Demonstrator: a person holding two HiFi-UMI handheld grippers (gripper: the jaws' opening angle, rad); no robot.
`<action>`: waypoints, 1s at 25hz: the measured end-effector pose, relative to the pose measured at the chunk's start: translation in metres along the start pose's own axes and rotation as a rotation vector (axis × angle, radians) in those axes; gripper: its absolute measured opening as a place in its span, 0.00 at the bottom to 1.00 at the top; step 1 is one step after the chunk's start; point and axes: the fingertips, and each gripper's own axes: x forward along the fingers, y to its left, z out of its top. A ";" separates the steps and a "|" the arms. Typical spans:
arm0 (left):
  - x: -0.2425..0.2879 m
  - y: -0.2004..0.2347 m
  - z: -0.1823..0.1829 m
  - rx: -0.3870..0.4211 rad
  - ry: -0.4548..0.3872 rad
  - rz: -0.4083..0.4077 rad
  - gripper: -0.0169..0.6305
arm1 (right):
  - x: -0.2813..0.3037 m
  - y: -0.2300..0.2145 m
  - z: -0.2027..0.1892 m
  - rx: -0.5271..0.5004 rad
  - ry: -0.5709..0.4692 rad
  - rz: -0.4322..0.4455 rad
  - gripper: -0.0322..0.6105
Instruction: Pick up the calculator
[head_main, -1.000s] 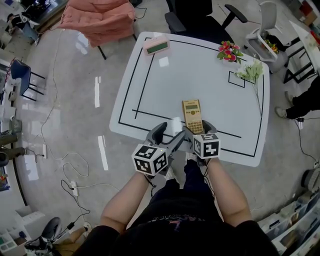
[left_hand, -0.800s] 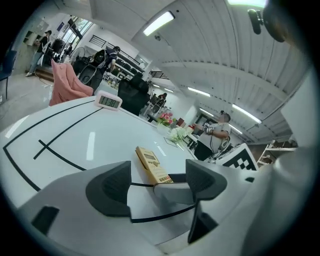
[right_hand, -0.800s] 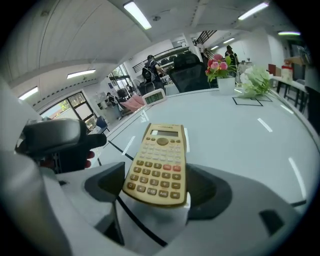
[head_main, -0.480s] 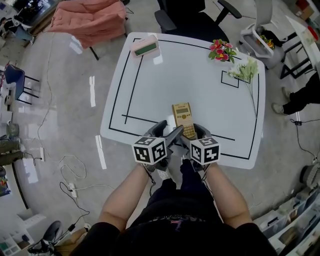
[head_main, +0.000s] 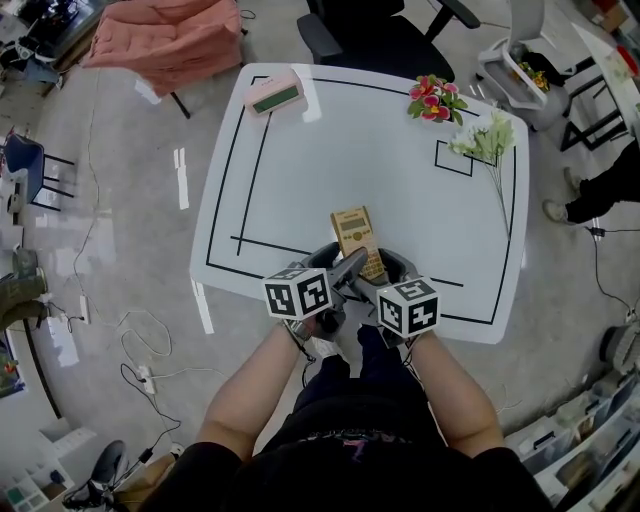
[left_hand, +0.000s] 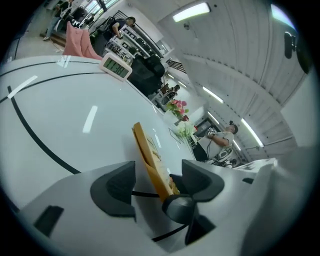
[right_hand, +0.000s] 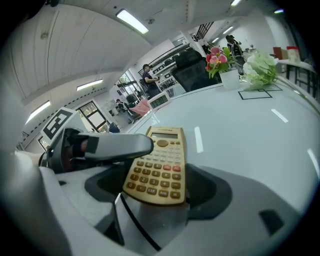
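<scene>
R claw pinches gold calculator at bench near edge; L claw, spread round it, just been closing.

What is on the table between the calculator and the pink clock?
Nothing: the head view shows only bare white table between the calculator and the pink clock, marked with a black line.

Gold calculator on white table

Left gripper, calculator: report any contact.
Cannot tell. Left gripper view: left gripper, jaws just closing, straddles the calculator; gap at one pad, other side hidden.
</scene>
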 end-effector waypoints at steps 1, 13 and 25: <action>0.002 -0.001 0.000 -0.019 0.002 -0.007 0.47 | 0.000 0.000 0.000 -0.003 -0.001 0.006 0.65; 0.015 -0.005 0.000 -0.140 -0.004 -0.026 0.29 | -0.006 -0.002 0.006 -0.073 -0.010 0.051 0.65; 0.002 -0.015 0.014 -0.228 -0.094 -0.064 0.18 | -0.012 0.010 0.015 -0.137 -0.066 0.069 0.65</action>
